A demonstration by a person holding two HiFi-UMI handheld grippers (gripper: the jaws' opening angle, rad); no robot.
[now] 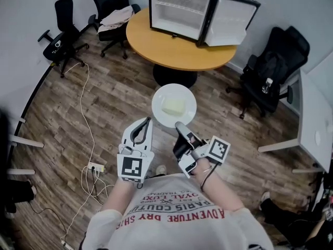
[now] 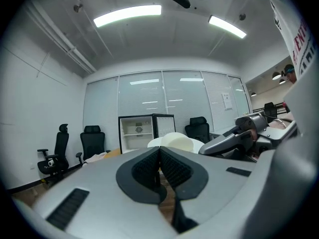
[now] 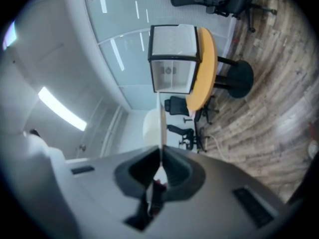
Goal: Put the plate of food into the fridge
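A white plate (image 1: pixel 186 102) carrying a pale yellow block of food (image 1: pixel 174 106) hangs in the air over the wooden floor. My right gripper (image 1: pixel 178 125) is shut on the plate's near rim. From the right gripper view the plate (image 3: pixel 161 126) is edge-on between the jaws, with the food (image 3: pixel 149 127) to its left. My left gripper (image 1: pixel 147 122) is shut and empty, just left of the plate. A small fridge (image 1: pixel 179 9) stands on the round orange table (image 1: pixel 177 51), its door (image 1: pixel 230 23) swung open and its white shelves bare. It also shows in the left gripper view as the fridge (image 2: pixel 137 131).
Black office chairs stand at the far left (image 1: pixel 61 33), behind the table (image 1: pixel 112 7) and at the right (image 1: pixel 273 69). A power strip (image 1: pixel 95 167) with a white cable (image 1: pixel 86 108) lies on the floor at the left. A white desk (image 1: pixel 312 124) is at the right edge.
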